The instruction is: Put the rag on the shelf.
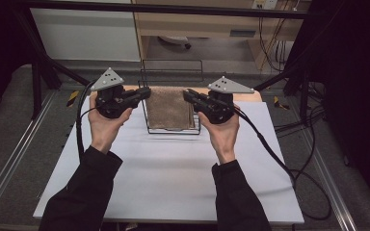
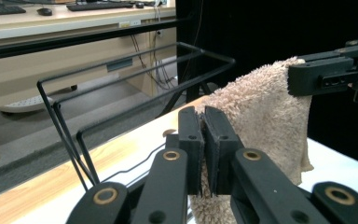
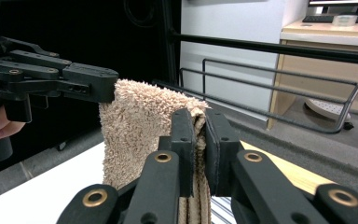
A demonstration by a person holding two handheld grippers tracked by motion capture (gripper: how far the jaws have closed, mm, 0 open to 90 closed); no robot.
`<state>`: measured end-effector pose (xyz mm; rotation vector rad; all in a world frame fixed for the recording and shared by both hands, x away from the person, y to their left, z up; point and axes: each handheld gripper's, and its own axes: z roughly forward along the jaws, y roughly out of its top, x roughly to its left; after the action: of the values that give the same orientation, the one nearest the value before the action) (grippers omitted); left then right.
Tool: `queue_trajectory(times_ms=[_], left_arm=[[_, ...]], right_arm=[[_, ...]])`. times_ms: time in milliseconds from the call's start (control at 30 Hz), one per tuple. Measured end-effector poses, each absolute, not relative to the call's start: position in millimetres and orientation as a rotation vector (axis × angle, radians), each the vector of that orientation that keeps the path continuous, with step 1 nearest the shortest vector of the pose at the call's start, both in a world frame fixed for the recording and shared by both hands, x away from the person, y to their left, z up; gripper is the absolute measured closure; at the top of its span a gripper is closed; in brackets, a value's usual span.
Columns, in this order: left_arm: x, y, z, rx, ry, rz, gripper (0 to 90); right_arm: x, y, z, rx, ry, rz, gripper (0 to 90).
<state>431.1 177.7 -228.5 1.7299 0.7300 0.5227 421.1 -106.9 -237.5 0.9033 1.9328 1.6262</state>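
I hold towel (image 1: 169, 108) above wire rack (image 1: 173, 72) | left tongs (image 1: 146, 92), right tongs (image 1: 187, 94) pinching its corners | draping left

A: Fig. key, colours only. Towel (image 1: 169, 108)?
B: Beige-tan, looped pile, plain, no print. Same tan in left gripper view (image 2: 265, 116) & right gripper view (image 3: 140, 126).
A: Rack (image 1: 172, 129)?
B: Thin black wire; black also in (image 2: 135, 65).
A: Grippers?
B: Left gripper (image 1: 144, 92) & right gripper (image 1: 189, 94): matte black bodies, black jaws w/ brass-coloured rivets, light grey three-cornered plates on top w/ small dark dots. Black cables.
A: Table (image 1: 173, 178)?
B: White top; far edge shows a light wood strip, pale orange-tan.
A: Sleeves (image 1: 84, 192)?
B: Black, both arms.
A: Backgrd?
B: Floor grey; frame bars black; desk beyond far edge light wood, white panel at its left.
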Motion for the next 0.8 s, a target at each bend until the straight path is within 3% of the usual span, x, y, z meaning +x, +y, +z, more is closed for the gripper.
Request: queue_trajectory(times_ms=[800], left_arm=[[454.2, 170.7, -190.6, 1.686, 0.712, 0.552, 86.2]], right_arm=[[440.2, -109.9, -194.3, 0.887, 1.858, 1.614, 83.5]])
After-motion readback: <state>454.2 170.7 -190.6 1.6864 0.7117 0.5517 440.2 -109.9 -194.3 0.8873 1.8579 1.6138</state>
